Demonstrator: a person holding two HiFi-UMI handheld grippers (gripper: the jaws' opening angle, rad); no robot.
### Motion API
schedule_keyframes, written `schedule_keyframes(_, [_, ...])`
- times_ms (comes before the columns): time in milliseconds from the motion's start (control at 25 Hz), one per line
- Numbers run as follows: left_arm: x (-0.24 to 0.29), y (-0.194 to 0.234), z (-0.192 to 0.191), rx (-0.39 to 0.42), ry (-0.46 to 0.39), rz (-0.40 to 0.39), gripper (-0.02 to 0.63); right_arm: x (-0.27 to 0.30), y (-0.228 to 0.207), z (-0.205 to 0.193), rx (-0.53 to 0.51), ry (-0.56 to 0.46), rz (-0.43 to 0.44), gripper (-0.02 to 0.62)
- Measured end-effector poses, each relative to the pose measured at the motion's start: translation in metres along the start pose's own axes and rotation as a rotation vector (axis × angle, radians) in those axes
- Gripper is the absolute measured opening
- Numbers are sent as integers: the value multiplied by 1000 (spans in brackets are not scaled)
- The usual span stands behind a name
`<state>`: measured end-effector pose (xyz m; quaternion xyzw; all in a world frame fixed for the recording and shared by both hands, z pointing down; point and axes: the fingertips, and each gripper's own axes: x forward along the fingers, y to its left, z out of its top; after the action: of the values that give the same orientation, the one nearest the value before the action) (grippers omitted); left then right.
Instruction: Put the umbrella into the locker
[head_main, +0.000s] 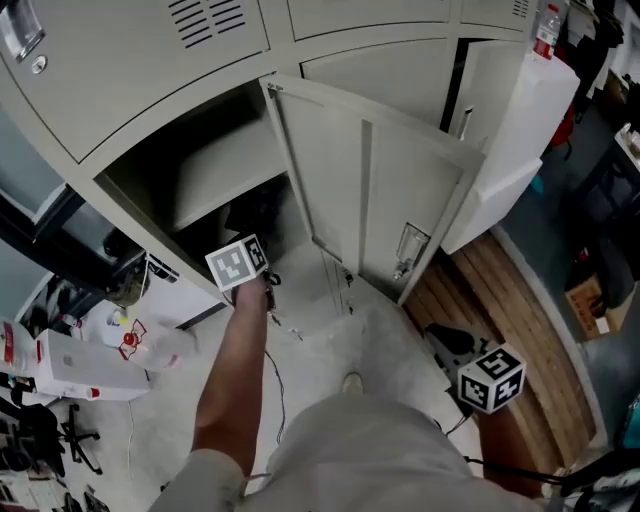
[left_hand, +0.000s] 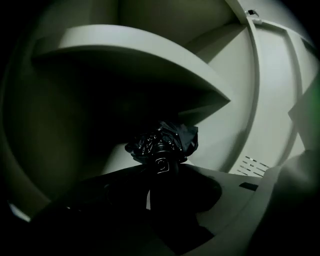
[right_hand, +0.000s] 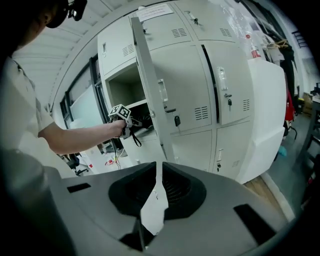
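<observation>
Left gripper (left_hand: 161, 172), jaws clamped on the black folded fabric umbrella (left_hand: 165, 140): carry it deep inside the grey metal locker (head_main: 205, 175). Right gripper (right_hand: 156, 170): jaws closed, empty.

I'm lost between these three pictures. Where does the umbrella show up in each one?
Head view: the umbrella is a dark shape inside the open locker, left of centre.
Left gripper view: a black bundle at the centre.
Right gripper view: apparently only a dark bit at the locker's mouth, upper left of centre.
Shared landmark: the open locker door.
</observation>
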<state>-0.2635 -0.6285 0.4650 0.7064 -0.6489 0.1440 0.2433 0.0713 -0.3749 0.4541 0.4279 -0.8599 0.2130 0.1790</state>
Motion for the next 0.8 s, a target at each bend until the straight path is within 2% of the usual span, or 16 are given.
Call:
schedule_keyframes(360, [63,26,14,7,43,42,164,5,-22,6,58,-6,-86,18])
schedule_keyframes(800, [89,33,12,20,91,53,169,9,-18,3,81,3,-100,18])
